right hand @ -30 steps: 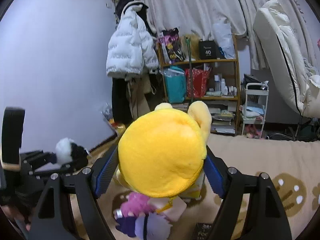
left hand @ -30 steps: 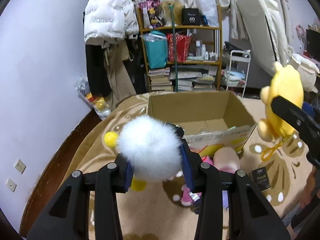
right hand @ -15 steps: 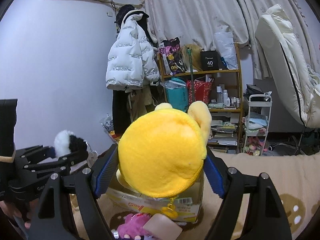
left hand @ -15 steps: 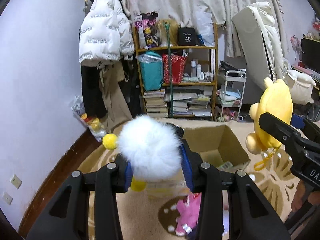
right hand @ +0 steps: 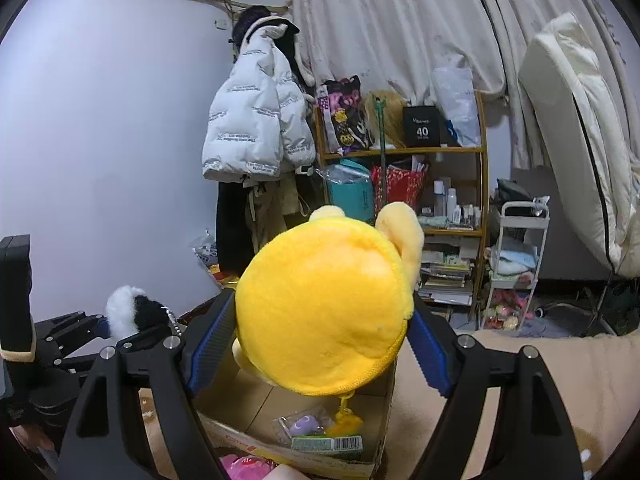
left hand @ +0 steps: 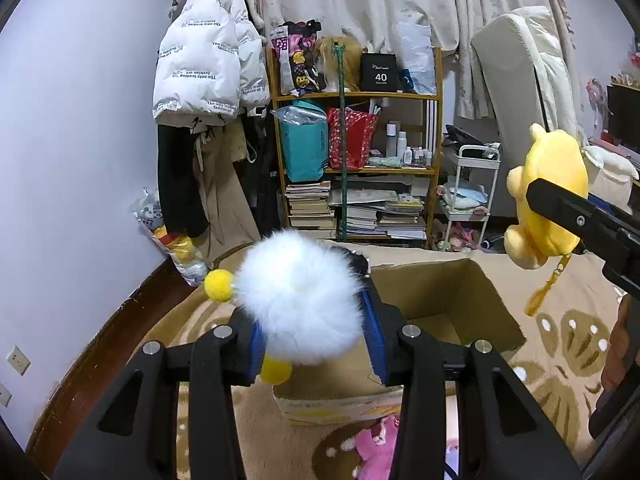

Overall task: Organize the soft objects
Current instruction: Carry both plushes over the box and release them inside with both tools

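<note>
Both grippers have lifted and moved in over the cardboard box (left hand: 448, 300); its open inside now sits under the yellow plush (right hand: 328, 312) and white fluffy toy (left hand: 304, 300).

The cardboard box (left hand: 436, 296) gapes open below, its far flap (left hand: 416, 256) upright.

Two close wrist views, both facing the shelf (left hand: 354, 160), sharing the cardboard box (left hand: 448, 300).
</note>
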Motion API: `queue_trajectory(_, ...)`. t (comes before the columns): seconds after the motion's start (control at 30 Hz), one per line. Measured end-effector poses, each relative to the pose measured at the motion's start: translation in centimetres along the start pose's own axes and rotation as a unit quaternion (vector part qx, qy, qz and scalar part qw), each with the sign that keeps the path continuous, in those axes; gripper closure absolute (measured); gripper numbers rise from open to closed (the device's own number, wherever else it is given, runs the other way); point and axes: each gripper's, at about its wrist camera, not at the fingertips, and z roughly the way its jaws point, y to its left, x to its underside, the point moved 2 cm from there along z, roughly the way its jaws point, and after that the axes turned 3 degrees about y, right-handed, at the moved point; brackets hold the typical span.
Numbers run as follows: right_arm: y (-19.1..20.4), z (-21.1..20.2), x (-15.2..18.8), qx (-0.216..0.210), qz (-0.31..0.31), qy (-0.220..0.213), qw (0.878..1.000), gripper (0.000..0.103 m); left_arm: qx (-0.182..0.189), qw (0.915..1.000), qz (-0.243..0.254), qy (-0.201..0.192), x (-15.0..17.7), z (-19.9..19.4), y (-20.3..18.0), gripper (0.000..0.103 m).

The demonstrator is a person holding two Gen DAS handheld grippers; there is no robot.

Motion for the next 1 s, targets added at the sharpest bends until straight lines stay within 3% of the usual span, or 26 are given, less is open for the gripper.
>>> queue_trajectory(0.43,-0.5,4.8,3.7,0.01,-0.005,0.06,0.998,0.017,0.003,0.999,0.007,0.044,2.0,4.2,-0.7,0.062)
queue_trajectory(1.0,-1.4,6.6,6.7,0.032,-0.009,0.13,0.991,0.016,-0.015,0.9961,0.021,0.084,3.8,5.4,-1.5,0.06)
